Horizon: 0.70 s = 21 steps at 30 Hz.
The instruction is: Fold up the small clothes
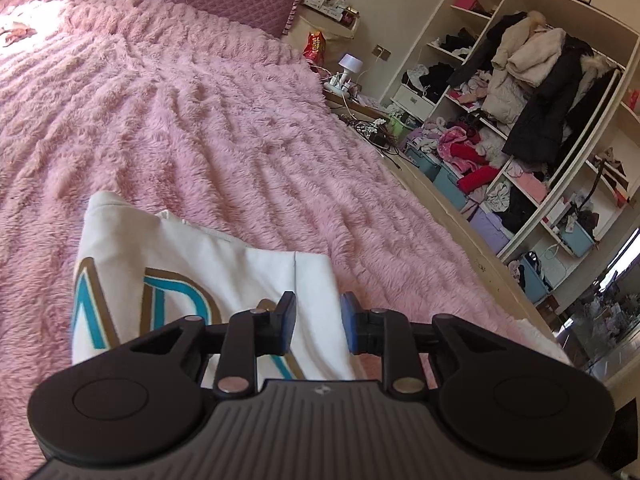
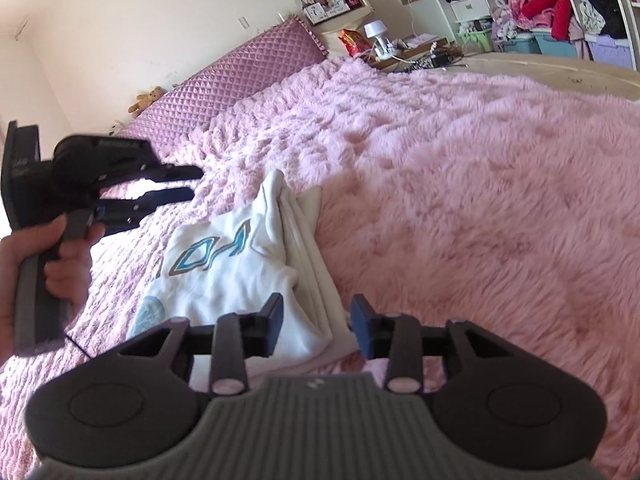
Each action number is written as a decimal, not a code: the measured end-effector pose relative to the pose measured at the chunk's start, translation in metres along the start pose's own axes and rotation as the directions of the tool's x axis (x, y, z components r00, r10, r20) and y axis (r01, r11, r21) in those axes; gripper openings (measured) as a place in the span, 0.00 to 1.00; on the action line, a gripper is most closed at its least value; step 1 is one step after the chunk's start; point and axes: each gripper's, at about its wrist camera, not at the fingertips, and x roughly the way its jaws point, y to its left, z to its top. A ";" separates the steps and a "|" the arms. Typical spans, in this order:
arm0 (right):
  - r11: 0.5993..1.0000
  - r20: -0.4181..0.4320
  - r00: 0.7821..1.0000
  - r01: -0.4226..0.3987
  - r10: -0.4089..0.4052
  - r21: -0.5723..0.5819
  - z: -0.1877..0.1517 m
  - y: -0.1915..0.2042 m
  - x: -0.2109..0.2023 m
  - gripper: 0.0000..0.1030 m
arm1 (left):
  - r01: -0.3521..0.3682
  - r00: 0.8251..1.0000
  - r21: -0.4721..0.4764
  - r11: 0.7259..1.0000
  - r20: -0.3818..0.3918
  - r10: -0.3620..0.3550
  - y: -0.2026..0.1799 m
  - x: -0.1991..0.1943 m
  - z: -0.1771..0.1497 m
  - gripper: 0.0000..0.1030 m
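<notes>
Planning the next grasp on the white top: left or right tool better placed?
Right, probably. The right tool is open, low over the white top's folded edge. The left tool is raised off to the side, above the pink blanket.

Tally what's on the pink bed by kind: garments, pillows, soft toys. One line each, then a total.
Garments: 1, the white top with teal lettering
Pillows: 1, the quilted purple pillow at the head of the fluffy pink blanket
Soft toys: 1, a small teddy bear beside the pillow
Total: 3
</notes>
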 end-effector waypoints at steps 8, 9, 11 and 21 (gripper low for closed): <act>0.974 -0.092 0.993 -0.093 0.076 -0.207 0.030 0.017 0.029 0.35 | -0.106 0.994 0.118 0.987 -0.028 0.110 0.030 -0.087 -0.076 0.38; 0.972 -0.108 0.992 -0.091 0.069 -0.216 0.031 0.018 0.033 0.35 | -0.127 0.991 0.159 0.979 -0.031 0.134 0.031 -0.093 -0.088 0.39; 0.972 -0.138 0.989 -0.078 0.048 -0.224 0.030 0.020 0.043 0.35 | -0.136 0.988 0.208 0.969 -0.049 0.150 0.031 -0.098 -0.106 0.39; 0.970 -0.176 0.984 -0.047 0.005 -0.238 0.018 0.026 0.058 0.35 | -0.125 0.984 0.348 0.929 -0.077 0.162 0.037 -0.089 -0.149 0.39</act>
